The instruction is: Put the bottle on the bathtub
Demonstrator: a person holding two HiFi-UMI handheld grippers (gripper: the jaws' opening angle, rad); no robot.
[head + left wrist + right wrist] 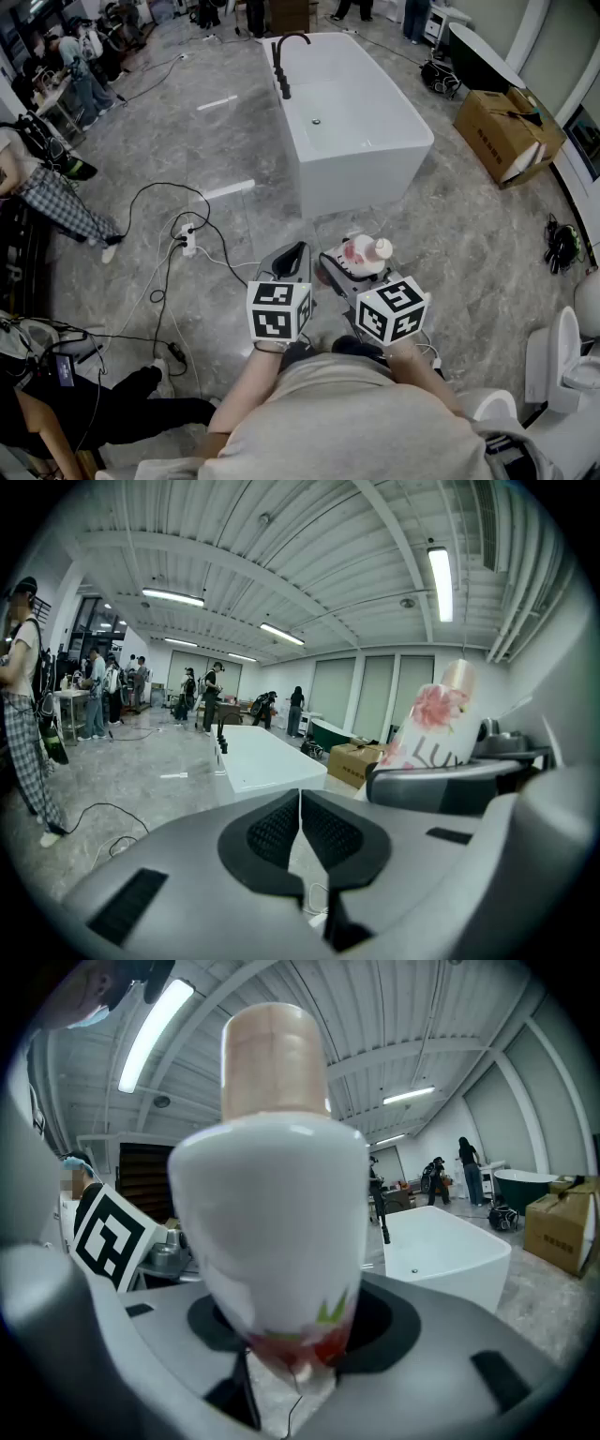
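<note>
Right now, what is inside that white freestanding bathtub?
Inside the white freestanding bathtub only a small dark drain shows. Its near inner wall is hidden behind the rim.

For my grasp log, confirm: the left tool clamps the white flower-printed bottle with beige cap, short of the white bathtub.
Wrong side: the right tool clamps the white flower-printed bottle with beige cap, short of the white bathtub. The right gripper view shows it.

Cardboard box (506, 131), cables (169, 184), power strip (188, 240) on floor (234, 141).
</note>
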